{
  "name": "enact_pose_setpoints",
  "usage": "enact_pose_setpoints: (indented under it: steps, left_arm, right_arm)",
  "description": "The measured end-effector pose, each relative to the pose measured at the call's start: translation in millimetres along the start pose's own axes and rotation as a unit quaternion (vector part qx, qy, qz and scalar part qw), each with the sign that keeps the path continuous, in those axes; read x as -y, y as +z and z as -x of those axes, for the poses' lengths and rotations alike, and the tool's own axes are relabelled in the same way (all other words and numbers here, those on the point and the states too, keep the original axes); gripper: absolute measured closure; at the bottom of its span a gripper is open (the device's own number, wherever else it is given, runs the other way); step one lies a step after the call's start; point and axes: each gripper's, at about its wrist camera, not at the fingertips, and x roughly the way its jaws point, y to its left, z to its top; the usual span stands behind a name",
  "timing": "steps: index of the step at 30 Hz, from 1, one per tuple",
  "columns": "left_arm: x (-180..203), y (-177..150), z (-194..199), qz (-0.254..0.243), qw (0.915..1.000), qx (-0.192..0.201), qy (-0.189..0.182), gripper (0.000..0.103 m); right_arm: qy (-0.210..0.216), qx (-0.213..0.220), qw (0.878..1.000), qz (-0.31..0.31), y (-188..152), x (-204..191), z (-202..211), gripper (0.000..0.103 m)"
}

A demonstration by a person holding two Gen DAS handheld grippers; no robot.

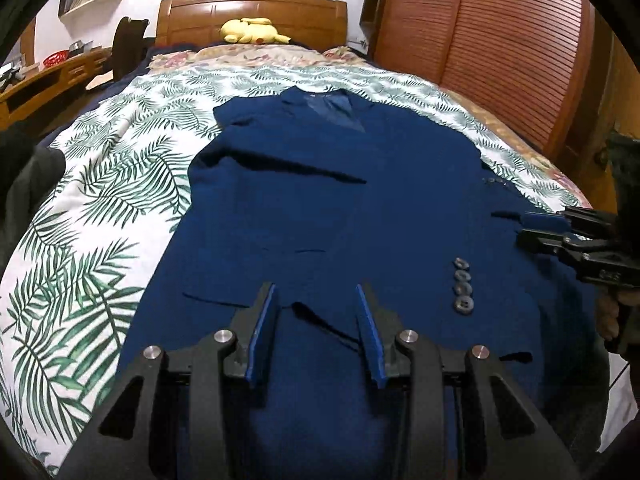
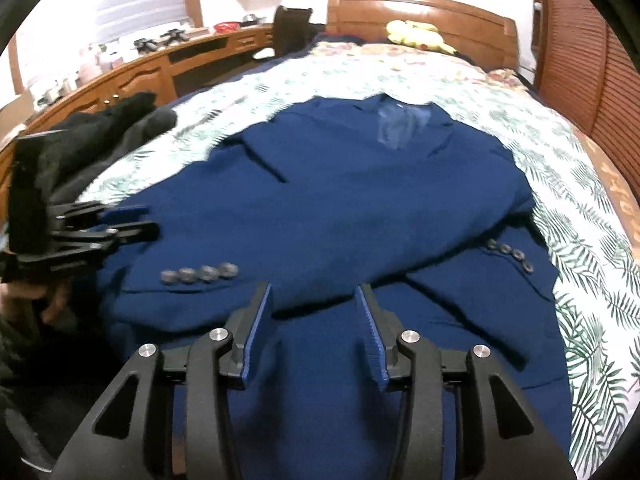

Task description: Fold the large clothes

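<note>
Blazer (image 1: 320,208), navy, lies flat along the bed (image 1: 120,184), collar toward the headboard. Left gripper (image 1: 316,300) and right gripper (image 2: 314,298), fingers apart and empty, hover over its near hem, seemingly equally close.

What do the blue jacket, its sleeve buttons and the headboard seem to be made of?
Blue jacket: likely a woven suit cloth, matte, lying in soft creases; the exact fibre cannot be told.
Sleeve buttons: grey and mottled with a slight shine, probably plastic or horn-like.
Headboard: wood, orange-brown and glossy with light reflections, so probably varnished.
</note>
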Motion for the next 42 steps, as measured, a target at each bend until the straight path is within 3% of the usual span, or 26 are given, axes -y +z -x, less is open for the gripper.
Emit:
enact_pose_setpoints:
  steps: [8,16,21,24,26,28,31,37,42]
  left_arm:
    - [5.6,-0.1,-4.7,0.008,0.9996,-0.010,0.024,0.064]
    - [10.1,0.8,-6.5,0.004,0.9989,-0.016,0.044,0.064]
    - [12.6,0.7,-4.0,0.000,0.9990,-0.014,0.041,0.064]
    - [14.2,0.4,-1.9,-0.008,0.9990,-0.013,0.041,0.078]
    - [14.3,1.0,0.3,-0.012,0.9990,-0.012,0.042,0.096]
    - [14.0,3.4,4.5,-0.015,0.9993,-0.009,0.033,0.102]
    - [16.6,13.3,16.5,-0.040,0.9983,0.007,0.042,0.103]
    - [-3.0,45.4,39.0,-0.032,0.9961,0.043,0.071,0.102]
    - [-20.3,50.8,47.9,-0.014,0.9980,0.036,0.049,0.097]
  right_arm:
    - [-0.013,-0.014,1.000,-0.010,-23.2,36.4,-14.8,0.057]
    - [-0.033,0.003,0.999,0.037,-33.2,21.1,-17.0,0.050]
    - [-0.022,0.011,0.999,0.025,-35.2,26.9,-17.2,0.049]
    - [-0.018,0.014,1.000,0.018,-35.5,28.5,-16.7,0.049]
    - [-0.018,0.016,1.000,0.017,-35.9,27.9,-16.2,0.049]
    - [-0.018,0.016,1.000,0.016,-35.8,27.4,-15.6,0.049]
    - [-0.012,0.016,1.000,0.012,-35.5,29.2,-12.5,0.049]
    - [-0.008,0.017,1.000,-0.008,-35.2,41.3,3.5,0.049]
    - [-0.020,0.023,0.999,-0.027,-39.2,57.9,18.4,0.049]
